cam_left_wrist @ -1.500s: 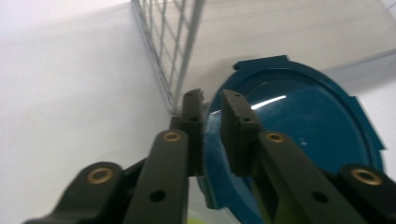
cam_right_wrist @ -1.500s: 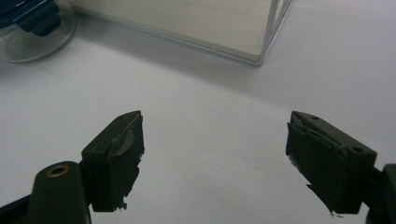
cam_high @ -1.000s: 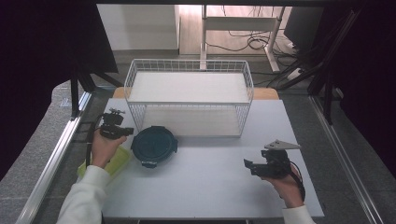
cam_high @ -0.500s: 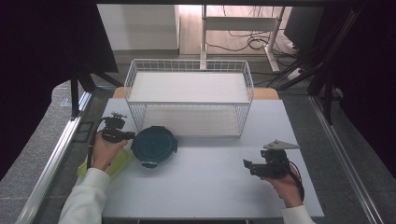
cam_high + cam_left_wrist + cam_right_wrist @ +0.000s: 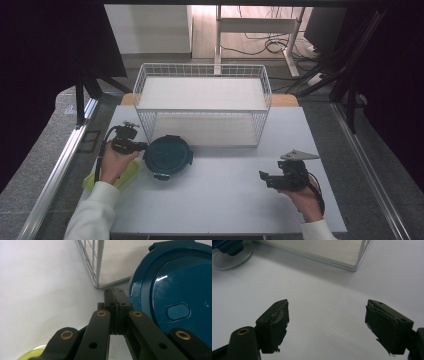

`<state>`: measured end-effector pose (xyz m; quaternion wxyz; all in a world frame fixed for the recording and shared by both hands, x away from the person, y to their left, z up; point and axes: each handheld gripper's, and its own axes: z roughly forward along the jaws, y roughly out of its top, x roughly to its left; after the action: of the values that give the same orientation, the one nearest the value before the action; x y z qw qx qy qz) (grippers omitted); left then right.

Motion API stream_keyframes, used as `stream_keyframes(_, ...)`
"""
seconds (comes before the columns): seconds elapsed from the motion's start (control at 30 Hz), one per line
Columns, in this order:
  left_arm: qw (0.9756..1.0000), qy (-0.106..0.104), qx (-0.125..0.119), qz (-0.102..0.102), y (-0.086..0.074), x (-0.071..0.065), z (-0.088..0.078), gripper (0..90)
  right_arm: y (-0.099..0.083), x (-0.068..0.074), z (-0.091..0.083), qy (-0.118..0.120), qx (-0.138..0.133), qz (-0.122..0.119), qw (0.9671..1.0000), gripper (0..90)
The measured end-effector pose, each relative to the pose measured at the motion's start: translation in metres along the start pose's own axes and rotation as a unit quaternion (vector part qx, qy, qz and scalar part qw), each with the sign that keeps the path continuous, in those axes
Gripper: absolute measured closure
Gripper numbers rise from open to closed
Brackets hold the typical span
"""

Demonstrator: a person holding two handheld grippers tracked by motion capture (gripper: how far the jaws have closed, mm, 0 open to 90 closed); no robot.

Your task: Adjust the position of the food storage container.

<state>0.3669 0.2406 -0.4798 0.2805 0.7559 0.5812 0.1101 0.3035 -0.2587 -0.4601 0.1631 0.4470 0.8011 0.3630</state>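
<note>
A round container with a dark blue lid [image 5: 167,156] sits on the white table [image 5: 225,210], just in front of the wire basket. My left gripper [image 5: 141,146] is shut with nothing between its jaws, and its tips lie close against the lid's left rim. In the left gripper view the joined tips [image 5: 115,293] sit beside the blue lid [image 5: 175,290]; whether they touch it is unclear. My right gripper [image 5: 263,176] hovers open at the table's near right. In the right gripper view it [image 5: 327,322] has only bare table between its pads.
A white wire basket [image 5: 200,110] stands at the table's back centre, its corner [image 5: 91,262] just beyond my left jaws. A yellow-green object [image 5: 127,175] lies under the left hand. The container's clear bowl rim [image 5: 242,257] shows far off. The table's edges are near both hands.
The left gripper has shifted slightly toward the near side, staying beside the lid. The right gripper has kept still.
</note>
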Motion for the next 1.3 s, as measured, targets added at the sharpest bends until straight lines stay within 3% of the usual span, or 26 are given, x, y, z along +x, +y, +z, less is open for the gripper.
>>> stream_keyframes(0.47, 0.9995, -0.013, 0.003, 0.027, 0.003, -0.016, 0.004, 90.0, 0.001, -0.002, -0.001, -0.001, -0.002, 0.001, 1.0000, 19.9)
stream_keyframes(1.3, 0.9978, -0.046, 0.003, 0.048, 0.005, -0.038, 0.011, 90.0, 0.000, -0.002, 0.001, -0.001, 0.002, 0.001, 1.0000, 19.9)
